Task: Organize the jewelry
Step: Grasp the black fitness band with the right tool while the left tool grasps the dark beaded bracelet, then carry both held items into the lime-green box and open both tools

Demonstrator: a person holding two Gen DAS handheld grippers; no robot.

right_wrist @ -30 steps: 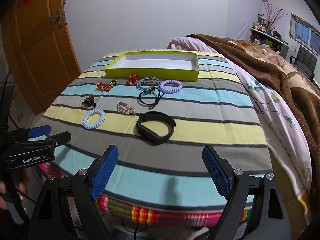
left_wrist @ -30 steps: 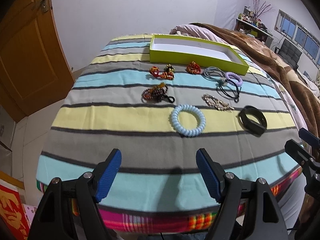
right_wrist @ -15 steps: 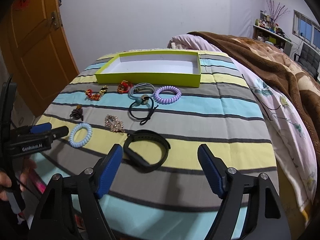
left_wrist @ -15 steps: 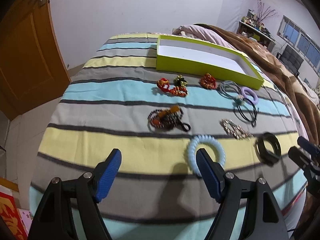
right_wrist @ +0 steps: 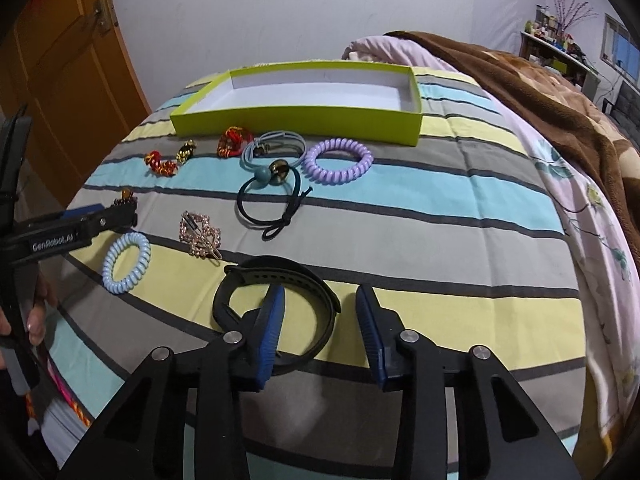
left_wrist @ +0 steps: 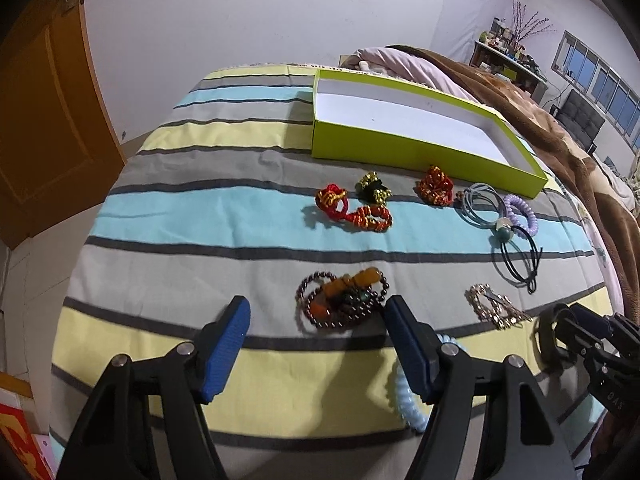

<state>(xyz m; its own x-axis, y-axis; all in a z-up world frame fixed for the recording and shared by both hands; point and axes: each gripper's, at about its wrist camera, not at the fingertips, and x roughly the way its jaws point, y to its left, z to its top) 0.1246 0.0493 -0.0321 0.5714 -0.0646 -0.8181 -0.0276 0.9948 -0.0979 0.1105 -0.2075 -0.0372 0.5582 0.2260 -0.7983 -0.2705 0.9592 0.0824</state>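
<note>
Left wrist view shows my left gripper (left_wrist: 316, 320) spread wide and low over the striped cloth (left_wrist: 192, 208), holding nothing; the dark beaded bracelet with amber beads (left_wrist: 344, 300) lies just ahead, between the fingertips and nearer the right-hand one. A pale blue coil hair tie (left_wrist: 408, 400) sits partly hidden behind that same finger.

On the right wrist view, my right gripper (right_wrist: 320, 300) is parted at a medium width around the near right side of the black wristband (right_wrist: 280, 276): one blue pad (right_wrist: 272, 320) sits inside the loop, the other outside it, and I cannot tell whether either touches the band. Farther off lie the gold hair clip (right_wrist: 200, 234), a dark elastic with a teal bead (right_wrist: 268, 200), a purple coil tie (right_wrist: 338, 160) and red-and-gold knots (right_wrist: 234, 142). The green tray (right_wrist: 296, 122) stands beyond them with nothing in it.
</note>
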